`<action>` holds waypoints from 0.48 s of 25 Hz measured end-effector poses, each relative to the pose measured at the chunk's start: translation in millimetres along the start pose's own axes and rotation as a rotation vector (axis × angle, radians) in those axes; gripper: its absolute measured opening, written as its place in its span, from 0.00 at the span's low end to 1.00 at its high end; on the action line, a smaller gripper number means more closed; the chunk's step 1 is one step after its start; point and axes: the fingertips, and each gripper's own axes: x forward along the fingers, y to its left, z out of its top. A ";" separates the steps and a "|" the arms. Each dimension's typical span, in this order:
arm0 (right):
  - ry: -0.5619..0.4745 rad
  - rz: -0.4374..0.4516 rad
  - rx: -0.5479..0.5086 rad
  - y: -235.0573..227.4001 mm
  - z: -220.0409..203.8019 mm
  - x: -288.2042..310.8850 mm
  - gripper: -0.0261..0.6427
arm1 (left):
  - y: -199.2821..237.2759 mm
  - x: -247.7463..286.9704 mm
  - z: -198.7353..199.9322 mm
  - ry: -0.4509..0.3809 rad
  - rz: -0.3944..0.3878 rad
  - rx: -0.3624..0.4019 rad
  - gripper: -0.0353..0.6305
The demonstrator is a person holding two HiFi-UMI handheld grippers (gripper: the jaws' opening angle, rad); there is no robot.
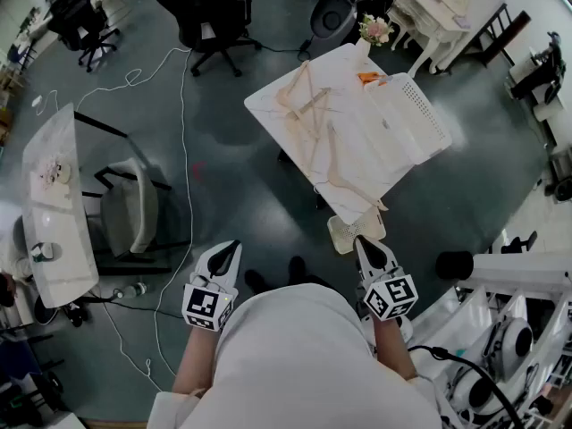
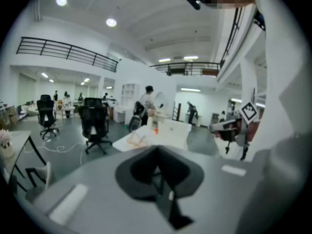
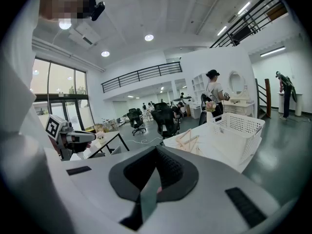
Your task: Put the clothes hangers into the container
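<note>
While the person is standing back from the work, both tools are sitting close to the body. The left gripper [image 1: 230, 250] at seven o'clock in the head view and the right gripper [image 1: 365, 244] at five o'clock are each showing jaws pressed together on nothing. Farther out, toward twelve o'clock, the wooden clothes hangers [image 1: 308, 105] are lying loose on the white table [image 1: 268, 96]. The perforated container [image 1: 427, 105] is standing beside them at their three o'clock. Nothing is being carried, so the approach step appears to be in hand. Next, I judge, one gripper is going to need to close in on the table, open, and take a hanger by a slim bar.
</note>
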 end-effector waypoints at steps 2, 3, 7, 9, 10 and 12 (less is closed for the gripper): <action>0.001 0.002 -0.001 -0.6 0.0 0.9 0.04 | 0.1 1.2 -0.8 0.006 -0.001 0.000 0.05; 0.001 0.003 -0.001 -0.9 0.0 1.3 0.04 | 0.1 1.6 -1.3 0.009 -0.001 0.000 0.05; 0.003 0.009 0.000 -2.3 -0.6 2.8 0.04 | -0.5 2.7 -2.2 0.013 0.002 0.000 0.06; 0.006 0.013 0.000 -4.0 -1.0 3.5 0.04 | -1.4 4.1 -2.0 0.013 0.005 -0.001 0.05; 0.007 0.015 0.000 -5.3 -1.2 3.8 0.04 | -2.3 5.1 -2.0 0.015 0.006 -0.001 0.05; 0.011 0.018 0.001 -7.9 -1.8 3.9 0.04 | -4.7 7.3 -1.8 0.018 0.007 0.000 0.06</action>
